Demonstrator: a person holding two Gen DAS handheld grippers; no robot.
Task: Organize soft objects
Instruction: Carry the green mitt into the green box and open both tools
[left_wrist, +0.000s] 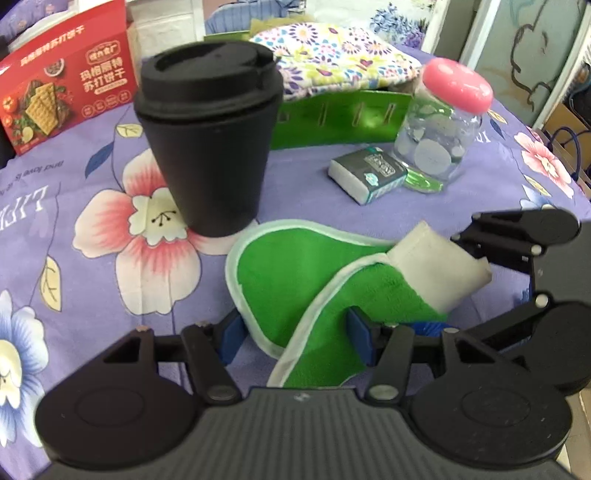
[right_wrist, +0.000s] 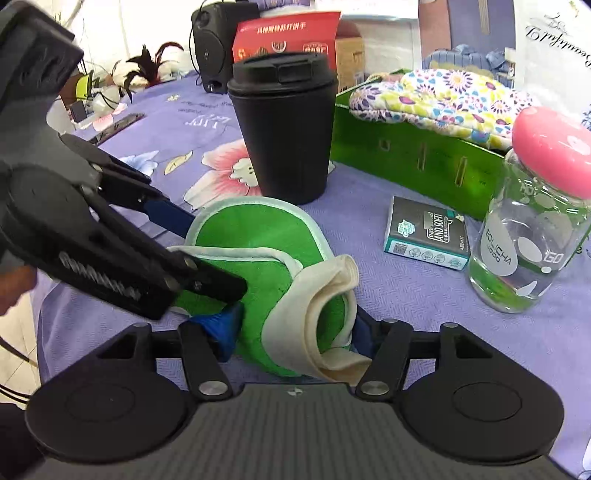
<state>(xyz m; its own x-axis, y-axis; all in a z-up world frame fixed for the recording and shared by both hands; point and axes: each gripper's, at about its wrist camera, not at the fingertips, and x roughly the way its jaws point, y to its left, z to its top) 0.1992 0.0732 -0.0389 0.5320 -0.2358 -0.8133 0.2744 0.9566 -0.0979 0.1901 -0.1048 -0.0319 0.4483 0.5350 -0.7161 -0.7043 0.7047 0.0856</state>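
Observation:
A green mitt (left_wrist: 295, 273) with pale trim and a white cuff (left_wrist: 439, 258) lies folded on the purple flowered cloth; it also shows in the right wrist view (right_wrist: 255, 236). My left gripper (left_wrist: 295, 336) straddles its near folded edge, blue pads on either side, jaws apart. My right gripper (right_wrist: 295, 332) straddles the cuff end (right_wrist: 332, 291), jaws apart around it. The left gripper (right_wrist: 207, 258) shows in the right wrist view, reaching onto the mitt. A flowered quilted mitt (left_wrist: 332, 55) lies in a green box (left_wrist: 340, 118).
A black lidded cup (left_wrist: 210, 136) stands just behind the mitt. A tissue pack (left_wrist: 369, 173) and a pink-lidded glass jar (left_wrist: 443, 122) stand to the right. A red cracker box (left_wrist: 66, 81) is at the back left. A speaker (right_wrist: 218, 44) stands far back.

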